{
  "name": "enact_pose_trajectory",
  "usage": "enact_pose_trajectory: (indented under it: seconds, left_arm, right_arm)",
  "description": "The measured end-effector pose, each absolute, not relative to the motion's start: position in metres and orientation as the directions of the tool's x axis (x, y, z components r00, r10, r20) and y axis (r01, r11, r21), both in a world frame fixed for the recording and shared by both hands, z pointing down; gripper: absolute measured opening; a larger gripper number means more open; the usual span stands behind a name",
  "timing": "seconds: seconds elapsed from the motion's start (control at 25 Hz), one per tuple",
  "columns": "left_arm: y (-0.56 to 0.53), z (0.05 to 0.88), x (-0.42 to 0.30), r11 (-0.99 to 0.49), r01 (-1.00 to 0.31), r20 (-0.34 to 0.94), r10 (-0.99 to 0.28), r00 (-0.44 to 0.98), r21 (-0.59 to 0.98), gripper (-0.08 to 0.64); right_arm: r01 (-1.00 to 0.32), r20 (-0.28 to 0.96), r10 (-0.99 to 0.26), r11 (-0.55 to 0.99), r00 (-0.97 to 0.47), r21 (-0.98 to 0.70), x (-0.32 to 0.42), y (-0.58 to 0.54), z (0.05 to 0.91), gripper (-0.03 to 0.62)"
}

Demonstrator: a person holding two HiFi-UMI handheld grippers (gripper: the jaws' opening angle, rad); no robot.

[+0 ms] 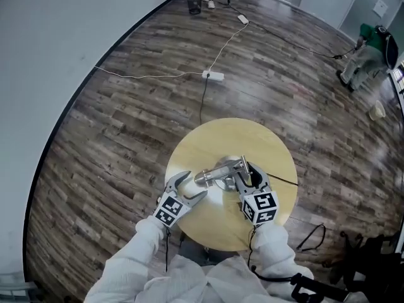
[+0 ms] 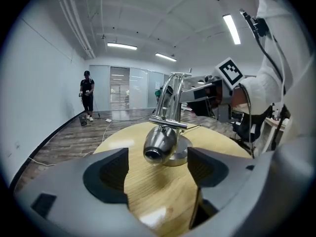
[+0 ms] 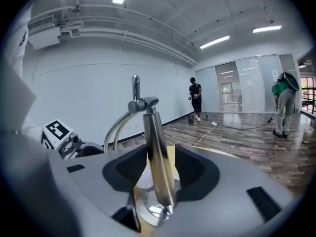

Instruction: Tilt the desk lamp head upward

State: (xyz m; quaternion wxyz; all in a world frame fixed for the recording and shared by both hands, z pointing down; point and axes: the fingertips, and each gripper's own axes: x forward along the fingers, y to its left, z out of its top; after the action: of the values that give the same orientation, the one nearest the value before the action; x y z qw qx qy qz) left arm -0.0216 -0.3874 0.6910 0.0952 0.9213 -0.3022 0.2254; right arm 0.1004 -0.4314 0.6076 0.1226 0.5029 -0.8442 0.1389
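With my left gripper (image 1: 191, 185) and right gripper (image 1: 250, 172) both released, lifting the lamp head (image 2: 159, 144) at frame centre could topple the unclamped post (image 3: 157, 152).

Chrome lamp (image 1: 219, 173); pale wood-grain table (image 1: 208, 139); grey-brown plank floor (image 1: 126, 125).

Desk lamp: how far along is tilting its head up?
Done: both grippers are at the lamp. In hand: right gripper, jaws open round the post; left gripper, jaws open, facing the lamp head, not touching. Left: grip the head, not yet raised, and tilt it.
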Motion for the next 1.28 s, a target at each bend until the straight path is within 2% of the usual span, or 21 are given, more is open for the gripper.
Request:
enact_pose_trajectory:
  seconds: [0.28, 0.4, 0.84, 1.28]
  left_arm:
    - [-0.401, 0.703, 0.003, -0.812, -0.570, 0.448, -0.468, 0.762, 0.122, 0.354]
    - [-0.402, 0.697, 0.009, -0.821, -0.554, 0.422, -0.457, 0.783, 0.139, 0.282]
    - [-0.395, 0.685, 0.000, -0.836, -0.528, 0.419, -0.430, 0.800, 0.149, 0.272]
    - [-0.385, 0.636, -0.037, -0.826, -0.549, 0.349, -0.480, 0.805, 0.129, 0.263]
  right_arm:
    - [-0.881, 0.367, -0.810, 0.469, -0.458, -0.065, 0.090, -0.440, 0.617, 0.149]
    - [-0.876, 0.360, -0.808, 0.478, -0.467, -0.065, 0.091, -0.439, 0.617, 0.147]
    - [-0.865, 0.381, -0.791, 0.498, -0.479, -0.053, 0.093, -0.437, 0.618, 0.144]
    - [-0.866, 0.385, -0.790, 0.497, -0.478, -0.054, 0.091, -0.437, 0.620, 0.144]
